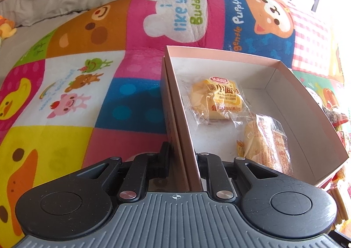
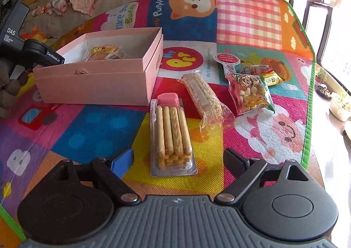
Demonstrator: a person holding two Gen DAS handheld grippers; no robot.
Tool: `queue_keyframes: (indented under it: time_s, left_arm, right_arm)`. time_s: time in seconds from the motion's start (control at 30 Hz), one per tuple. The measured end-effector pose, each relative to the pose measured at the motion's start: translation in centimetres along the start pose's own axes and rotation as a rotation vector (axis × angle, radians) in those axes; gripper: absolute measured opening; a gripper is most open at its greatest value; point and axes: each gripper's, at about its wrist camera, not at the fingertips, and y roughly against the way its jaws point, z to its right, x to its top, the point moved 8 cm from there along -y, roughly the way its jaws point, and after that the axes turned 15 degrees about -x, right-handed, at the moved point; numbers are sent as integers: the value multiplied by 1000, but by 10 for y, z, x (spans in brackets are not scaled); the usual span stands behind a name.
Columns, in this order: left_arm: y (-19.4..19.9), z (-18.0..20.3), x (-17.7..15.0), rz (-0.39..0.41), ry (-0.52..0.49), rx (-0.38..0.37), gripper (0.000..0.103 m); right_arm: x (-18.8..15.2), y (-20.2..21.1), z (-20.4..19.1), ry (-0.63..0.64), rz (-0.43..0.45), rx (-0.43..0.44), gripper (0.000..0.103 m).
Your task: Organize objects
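A pink cardboard box [image 1: 291, 96] lies open on the colourful mat. My left gripper [image 1: 183, 160] is shut on its near left wall, one finger inside and one outside. Two wrapped bread buns [image 1: 219, 98] [image 1: 267, 140] lie in the box. In the right wrist view the box [image 2: 98, 85] stands at the left. My right gripper [image 2: 178, 160] is open, low over the mat. The near end of a clear pack of biscuit sticks [image 2: 172, 136] lies between its fingers, untouched. Beyond are a sesame bar [image 2: 204, 96] and a cartoon snack bag [image 2: 250, 94].
Small packets [image 2: 261, 72] and a red-topped packet [image 2: 228, 61] lie past the snack bag. The mat's green edge [image 2: 309, 94] runs along the right, with plant pots [image 2: 340, 105] on the floor beyond. Baby clothes [image 2: 72, 2] lie on grey bedding behind.
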Motion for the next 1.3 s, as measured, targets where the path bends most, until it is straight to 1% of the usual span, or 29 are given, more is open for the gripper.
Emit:
queue_keyframes:
  time_s: [0.1, 0.17, 0.23, 0.3, 0.37, 0.43, 0.47, 0.5, 0.53, 0.6, 0.67, 0.8, 0.87, 0.97, 1.03, 1.13, 1.23, 1.27, 1.3]
  left_arm:
    - [1, -2, 0, 5, 12, -15, 18]
    - [1, -2, 0, 13, 20, -22, 18]
    - [1, -3, 0, 15, 25, -24, 18]
    - [1, -3, 0, 16, 30, -25, 18]
    - [1, -3, 0, 16, 35, -26, 18]
    - [1, -3, 0, 16, 40, -27, 18]
    - [1, -3, 0, 16, 41, -27, 18]
    - [1, -3, 0, 15, 41, -26, 18]
    - [1, -3, 0, 15, 42, -26, 18]
    - [1, -4, 0, 14, 41, -27, 18]
    - [1, -4, 0, 13, 40, -28, 18]
    - [1, -4, 0, 14, 41, -26, 18]
    - [1, -4, 0, 14, 41, -26, 18]
    - [1, -4, 0, 16, 41, -29, 18]
    - [1, -4, 0, 15, 41, -27, 18]
    - [1, -4, 0, 13, 32, -23, 18]
    - [1, -4, 0, 11, 31, -23, 18]
    - [1, -4, 0, 10, 32, -24, 18]
    - [1, -4, 1, 9, 33, -24, 18]
  right_arm:
    - [7, 11, -2, 19, -1, 58, 89]
    - [13, 17, -2, 23, -1, 69, 89]
    - [20, 16, -3, 25, -19, 84, 84]
    - [29, 8, -4, 35, -19, 59, 78]
    - [36, -6, -4, 33, -28, 38, 76]
    - [41, -21, -5, 14, -71, 38, 68]
    - [42, -29, -4, 1, -99, 48, 61]
    - [42, -34, -4, -5, -122, 61, 50]
    - [41, -36, -4, -6, -142, 59, 45]
    - [40, -32, -5, 15, -149, 48, 32]
    - [34, -21, -5, 31, -180, 61, 32]
    - [20, 16, -8, 70, -215, 132, 32]
    - [17, 36, -12, 92, -217, 169, 32]
    - [22, 66, -20, 114, -201, 221, 32]
    - [35, 83, -25, 103, -173, 251, 32]
    - [66, 100, -28, 75, -122, 285, 31]
    - [95, 107, -27, 62, -79, 282, 28]
    - [103, 107, -27, 58, -69, 279, 17]
    - [112, 106, -27, 54, -69, 274, 2]
